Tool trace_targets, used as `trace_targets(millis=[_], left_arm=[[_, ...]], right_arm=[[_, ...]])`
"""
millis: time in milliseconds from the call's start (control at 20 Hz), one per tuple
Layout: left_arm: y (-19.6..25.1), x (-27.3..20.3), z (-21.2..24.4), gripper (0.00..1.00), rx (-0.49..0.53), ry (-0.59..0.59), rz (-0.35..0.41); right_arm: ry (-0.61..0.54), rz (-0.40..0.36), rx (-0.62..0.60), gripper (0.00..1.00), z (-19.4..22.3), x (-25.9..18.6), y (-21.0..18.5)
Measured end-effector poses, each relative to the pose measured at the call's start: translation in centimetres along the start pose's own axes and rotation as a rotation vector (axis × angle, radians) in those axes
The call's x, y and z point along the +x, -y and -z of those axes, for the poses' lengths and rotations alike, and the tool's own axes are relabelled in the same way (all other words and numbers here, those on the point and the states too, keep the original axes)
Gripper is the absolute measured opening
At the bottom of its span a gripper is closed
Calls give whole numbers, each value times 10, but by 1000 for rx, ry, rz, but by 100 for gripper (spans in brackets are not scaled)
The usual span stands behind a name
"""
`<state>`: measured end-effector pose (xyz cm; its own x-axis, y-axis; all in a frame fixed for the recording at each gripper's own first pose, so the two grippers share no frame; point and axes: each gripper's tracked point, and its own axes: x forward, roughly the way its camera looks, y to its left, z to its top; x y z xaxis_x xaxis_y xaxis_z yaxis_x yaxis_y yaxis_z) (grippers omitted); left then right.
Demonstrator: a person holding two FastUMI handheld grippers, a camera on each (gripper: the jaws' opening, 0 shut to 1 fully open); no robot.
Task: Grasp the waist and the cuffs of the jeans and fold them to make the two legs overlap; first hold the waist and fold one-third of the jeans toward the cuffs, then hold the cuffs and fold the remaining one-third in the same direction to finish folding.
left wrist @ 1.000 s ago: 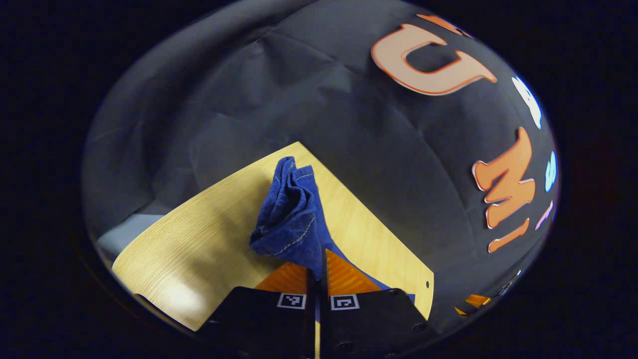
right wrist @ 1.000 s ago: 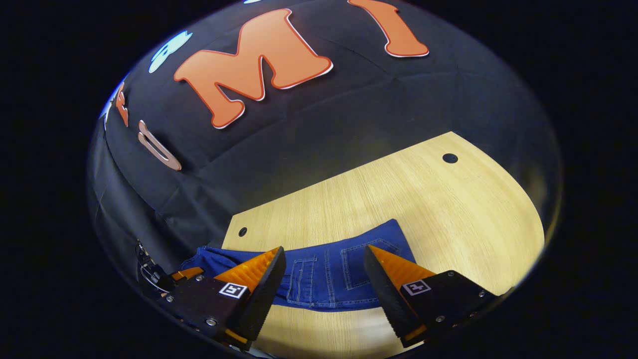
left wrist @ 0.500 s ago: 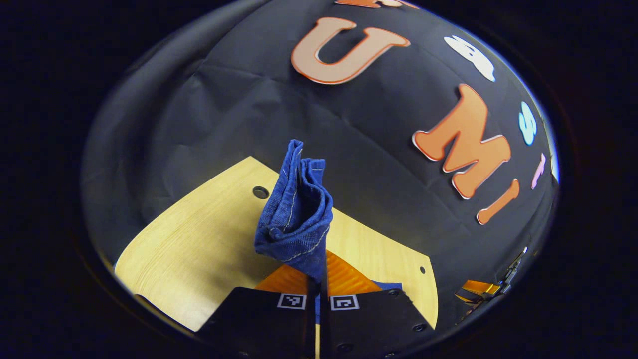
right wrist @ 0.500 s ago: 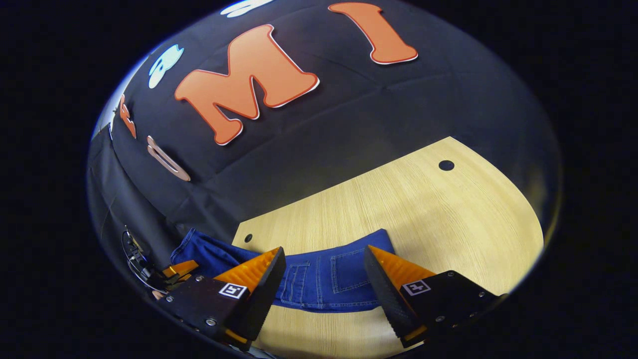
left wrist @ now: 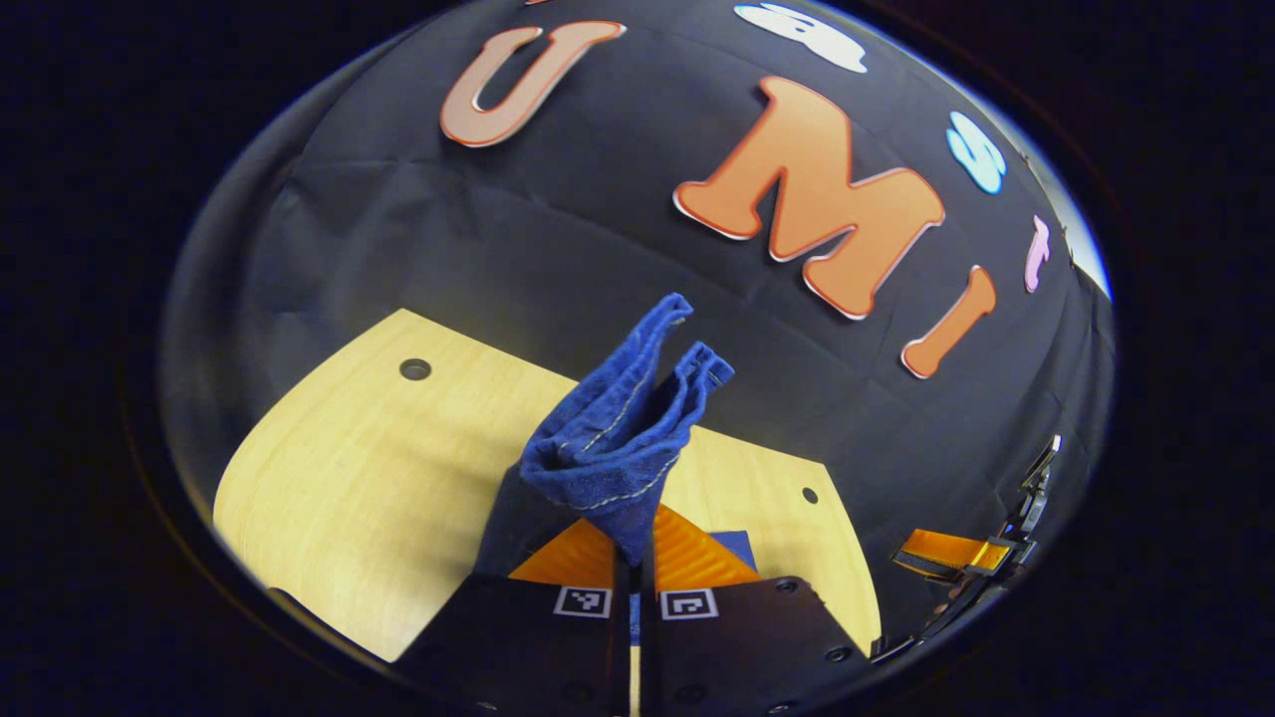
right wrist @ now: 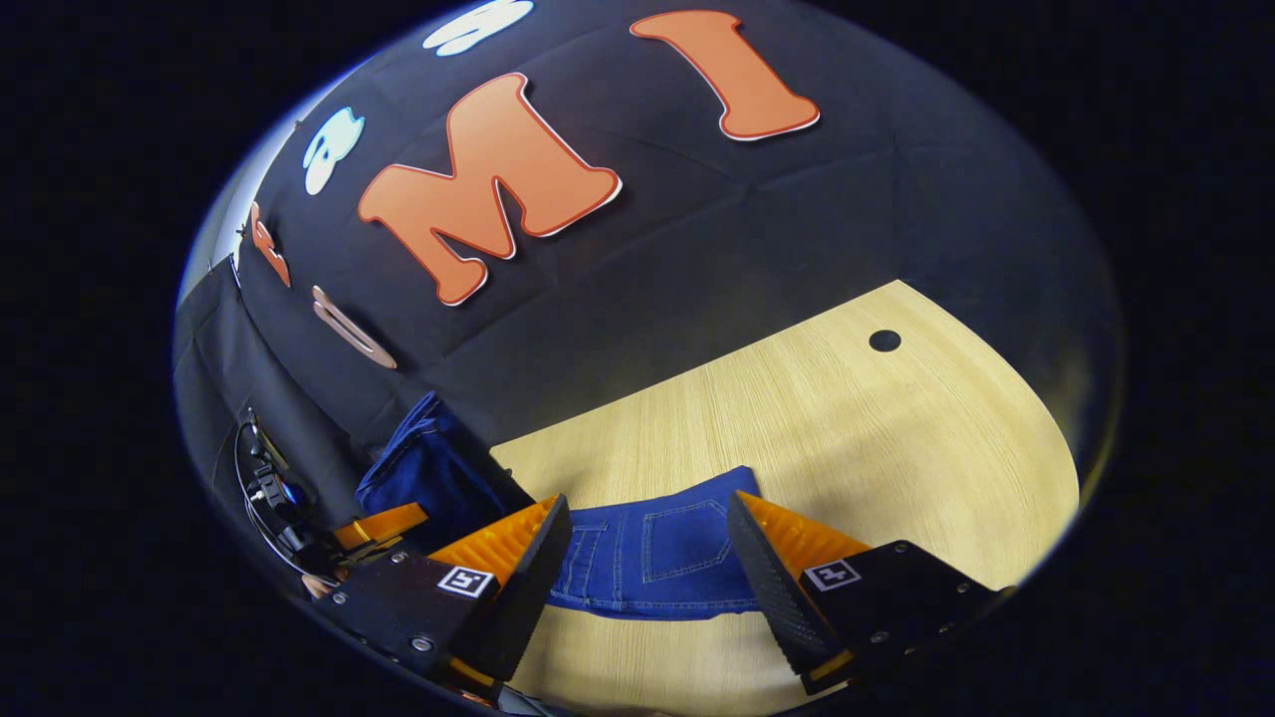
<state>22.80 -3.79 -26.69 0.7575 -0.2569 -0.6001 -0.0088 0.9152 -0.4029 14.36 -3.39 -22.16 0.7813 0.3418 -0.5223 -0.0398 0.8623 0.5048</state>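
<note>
a pair of blue jeans [right wrist: 657, 558] lies partly on a pale wooden table [right wrist: 847, 438] inside a booth walled with black cloth. in the right gripper view, the right gripper [right wrist: 645, 558] hovers over the waist end with its fingers spread wide apart, touching nothing; a back pocket shows between them at about 6 o'clock. at 8 o'clock in that view, the cuff end rises off the table, carried by the other gripper.

in the left gripper view, the left gripper [left wrist: 634, 558] has its fingers pressed together, pinching the cuffs [left wrist: 623, 438] of the jeans. the bunched denim stands up from the fingertips toward 12 o'clock, its two hemmed ends flaring apart at the top.

the denim looks thick and fairly heavy for cloth, soft enough to drape yet stiff enough to hold a bunched shape above the pinch. it is not slippery or fragile. the stitched hems and the waistband seem the firmest places to take hold, since the doubled fabric there should resist sliding out.

compared with a second ago, the cuff end has been lifted higher and swung: the bunch now leans toward 1 o'clock instead of standing near 12, and more table shows at 9 o'clock. in the right gripper view, the raised leg now stands well clear of the table, and the waist patch looks shorter. the right gripper's spread is unchanged.
</note>
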Motion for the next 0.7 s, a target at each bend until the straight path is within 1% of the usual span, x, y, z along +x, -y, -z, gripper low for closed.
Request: trace_targets(millis=[50, 100, 200, 400, 500, 550, 600, 650, 700], left_arm=[[10, 5, 8, 2, 14, -10, 1], [20, 11, 15, 4, 29, -22, 7], [41, 22, 30, 4, 64, -45, 2], [65, 44, 61, 4, 141, -118, -31], [72, 50, 76, 4, 200, -160, -54], [79, 53, 81, 6, 234, -172, -47], [90, 51, 87, 5, 263, -181, -43], [101, 47, 88, 15, 282, -171, -28], [111, 48, 90, 33, 299, -167, -14]], right_arm=[[5, -2, -1, 98, -2, -3, 5], [11, -4, 0, 98, -5, -5, 9], [16, -9, 4, 98, -10, -10, 17], [21, -5, 16, 97, -17, -15, 37], [17, -4, 25, 98, -19, -16, 46], [13, 1, 29, 98, -19, -15, 51], [11, 0, 33, 97, -20, -15, 54], [11, 1, 36, 97, -21, -15, 58], [13, -3, 38, 97, -23, -15, 60]])
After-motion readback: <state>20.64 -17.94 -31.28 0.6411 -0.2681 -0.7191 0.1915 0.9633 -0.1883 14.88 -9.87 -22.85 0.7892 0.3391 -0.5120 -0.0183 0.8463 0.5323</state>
